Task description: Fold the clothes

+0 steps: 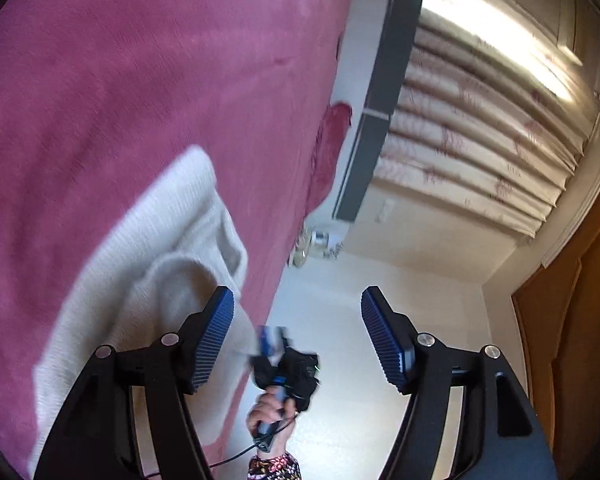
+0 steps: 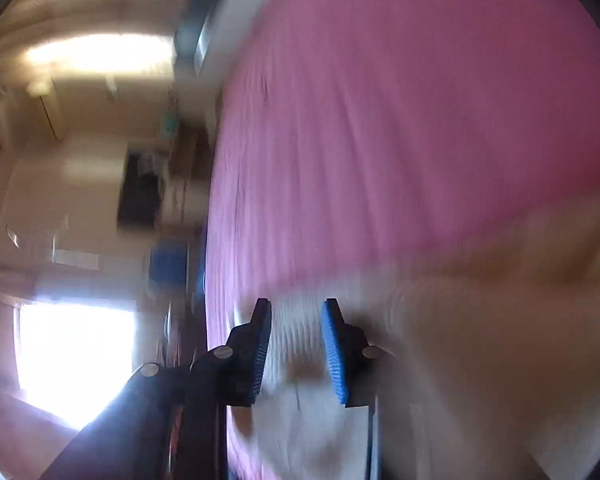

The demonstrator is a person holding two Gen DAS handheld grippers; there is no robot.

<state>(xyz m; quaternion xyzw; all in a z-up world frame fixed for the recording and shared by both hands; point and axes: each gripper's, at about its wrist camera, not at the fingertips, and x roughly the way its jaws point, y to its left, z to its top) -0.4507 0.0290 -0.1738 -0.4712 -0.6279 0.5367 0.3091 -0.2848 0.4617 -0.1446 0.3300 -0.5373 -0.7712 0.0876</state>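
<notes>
A cream knitted garment [image 1: 148,256] lies on a pink bedspread [image 1: 140,64], partly folded over itself. My left gripper [image 1: 296,320] is open and empty, raised beside the bed's edge with the garment to its left. In its view the person's hand holds my right gripper [image 1: 278,354] at the garment's near edge. In the blurred right wrist view my right gripper [image 2: 296,320] has its fingers partly apart with the cream garment [image 2: 440,340] between and beyond them; a grip on the cloth cannot be told.
The pink bedspread [image 2: 400,120] fills most of both views. A dark headboard [image 1: 380,96], patterned curtains [image 1: 480,132] and a lit window stand past the bed. A wooden door [image 1: 572,320] is at the right. White floor [image 1: 340,320] runs beside the bed.
</notes>
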